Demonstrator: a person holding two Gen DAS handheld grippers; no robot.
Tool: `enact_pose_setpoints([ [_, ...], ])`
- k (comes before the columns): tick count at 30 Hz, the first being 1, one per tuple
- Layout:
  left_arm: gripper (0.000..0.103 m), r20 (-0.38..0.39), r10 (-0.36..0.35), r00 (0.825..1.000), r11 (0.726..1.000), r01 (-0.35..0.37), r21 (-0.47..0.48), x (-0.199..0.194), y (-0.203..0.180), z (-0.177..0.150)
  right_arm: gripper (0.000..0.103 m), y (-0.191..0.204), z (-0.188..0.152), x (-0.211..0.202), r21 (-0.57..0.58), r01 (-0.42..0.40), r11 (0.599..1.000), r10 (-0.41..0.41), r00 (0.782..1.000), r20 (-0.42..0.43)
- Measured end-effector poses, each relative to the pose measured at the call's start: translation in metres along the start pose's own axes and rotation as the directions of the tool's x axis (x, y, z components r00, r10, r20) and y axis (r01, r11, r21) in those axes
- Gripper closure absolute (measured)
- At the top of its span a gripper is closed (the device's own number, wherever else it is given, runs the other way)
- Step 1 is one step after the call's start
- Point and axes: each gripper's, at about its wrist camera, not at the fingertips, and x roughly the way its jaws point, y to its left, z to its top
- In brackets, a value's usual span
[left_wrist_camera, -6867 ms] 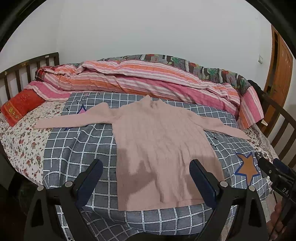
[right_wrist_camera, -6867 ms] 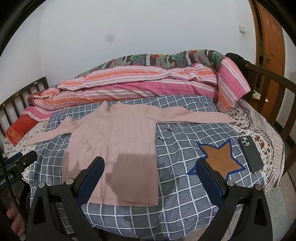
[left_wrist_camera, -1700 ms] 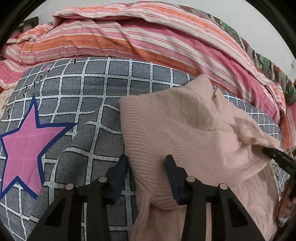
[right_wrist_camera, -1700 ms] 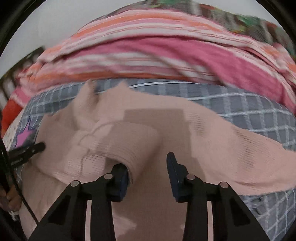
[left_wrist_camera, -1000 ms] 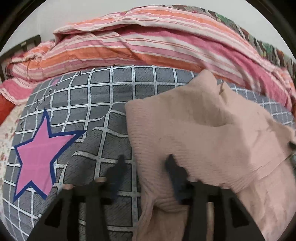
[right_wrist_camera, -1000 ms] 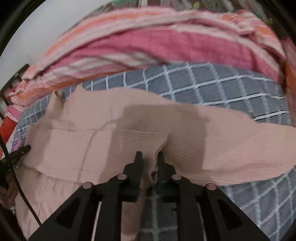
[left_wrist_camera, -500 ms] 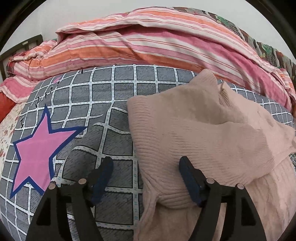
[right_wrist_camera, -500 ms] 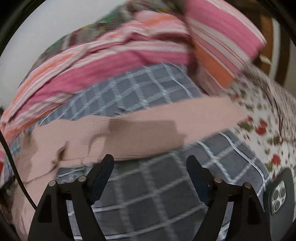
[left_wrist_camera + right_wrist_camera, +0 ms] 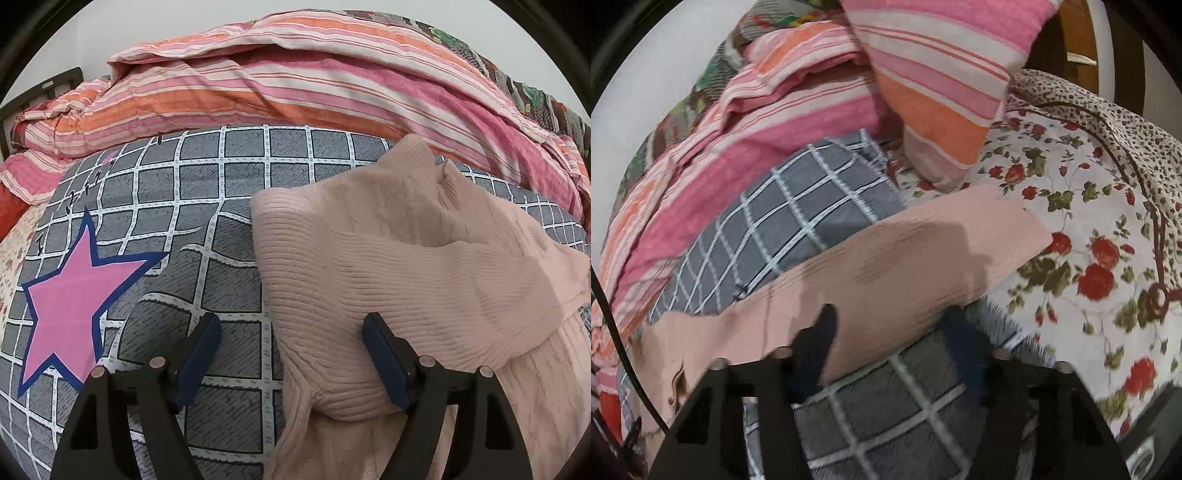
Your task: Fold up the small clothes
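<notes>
While the left tool opens wide over the sweater, the right tool closes around its sleeve, gripping nothing.

Blurred right tongs, sleeve

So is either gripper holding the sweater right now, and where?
Neither. The left gripper is opening over the folded sleeve; the right gripper is closing around the outstretched sleeve.

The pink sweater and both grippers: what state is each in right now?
Pink sweater: one sleeve folded across its body, the other sleeve stretched flat on the bed.
Left gripper: jaws opening, nothing pinched.
Right gripper: jaws closing over the stretched sleeve, not yet gripping.
</notes>
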Motion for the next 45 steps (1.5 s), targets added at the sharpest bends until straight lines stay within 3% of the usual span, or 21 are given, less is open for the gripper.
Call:
enact_pose_setpoints([
  [1, 0.025, 0.000, -0.001, 1.000, 1.000, 0.001, -0.001, 0.000, 0.000, 0.000, 0.067, 0.000, 0.002, 0.002, 0.000, 0.007, 1.000, -0.007, 1.000, 0.004],
  [3, 0.025, 0.000, -0.003, 1.000, 1.000, 0.003, -0.003, 0.000, 0.000, 0.000, 0.090, 0.002, 0.004, 0.003, -0.013, 0.019, 1.000, -0.019, 1.000, 0.019],
  [5, 0.025, 0.001, -0.006, 1.000, 1.000, 0.006, -0.005, 0.000, 0.001, 0.001, 0.092, 0.005, 0.005, 0.000, -0.033, -0.007, 0.999, 0.009, 0.999, 0.045],
  [9, 0.025, 0.005, -0.013, 1.000, 1.000, 0.013, -0.012, -0.001, 0.001, 0.000, 0.092, 0.025, 0.003, -0.028, -0.098, 0.029, 0.995, -0.013, 0.987, 0.161],
  [15, 0.025, 0.004, -0.045, 0.999, 0.997, 0.045, -0.058, -0.013, 0.010, 0.002, 0.093, 0.066, 0.000, -0.075, -0.185, 0.066, 0.980, -0.018, 0.967, 0.253],
  [21, 0.025, 0.021, -0.011, 1.000, 0.998, 0.013, -0.056, -0.042, 0.027, 0.002, 0.093, 0.138, -0.006, -0.122, -0.293, 0.036, 0.956, 0.058, 0.951, 0.305],
  [25, 0.025, 0.029, -0.023, 0.999, 0.995, 0.026, -0.096, -0.066, 0.048, 0.004, 0.093, 0.216, -0.030, -0.147, -0.419, -0.006, 0.908, 0.151, 0.937, 0.314],
  [29, 0.025, 0.057, -0.039, 0.998, 0.992, 0.045, -0.118, -0.089, 0.070, 0.004, 0.094, 0.289, -0.060, -0.152, -0.516, -0.092, 0.851, 0.260, 0.929, 0.263],
  [35, 0.024, 0.074, -0.030, 0.997, 0.988, 0.041, -0.148, -0.102, 0.097, -0.004, 0.094, 0.396, -0.127, -0.132, -0.620, -0.255, 0.742, 0.400, 0.910, 0.105],
  [38, 0.024, 0.053, -0.043, 0.998, 0.988, 0.050, -0.149, -0.095, 0.101, -0.011, 0.094, 0.431, -0.164, -0.110, -0.652, -0.313, 0.690, 0.423, 0.906, 0.014],
  [40, 0.024, 0.036, -0.056, 0.998, 0.988, 0.060, -0.145, -0.090, 0.101, -0.017, 0.093, 0.448, -0.188, -0.085, -0.670, -0.332, 0.664, 0.400, 0.915, -0.057],
  [43, 0.024, 0.020, -0.087, 0.996, 0.987, 0.089, -0.138, -0.083, 0.097, -0.022, 0.082, 0.456, -0.212, -0.048, -0.649, -0.405, 0.644, 0.379, 0.906, -0.188],
  [45, 0.024, 0.009, -0.115, 0.993, 0.985, 0.115, -0.131, -0.079, 0.092, -0.023, 0.067, 0.455, -0.219, -0.039, -0.640, -0.430, 0.637, 0.370, 0.899, -0.236],
])
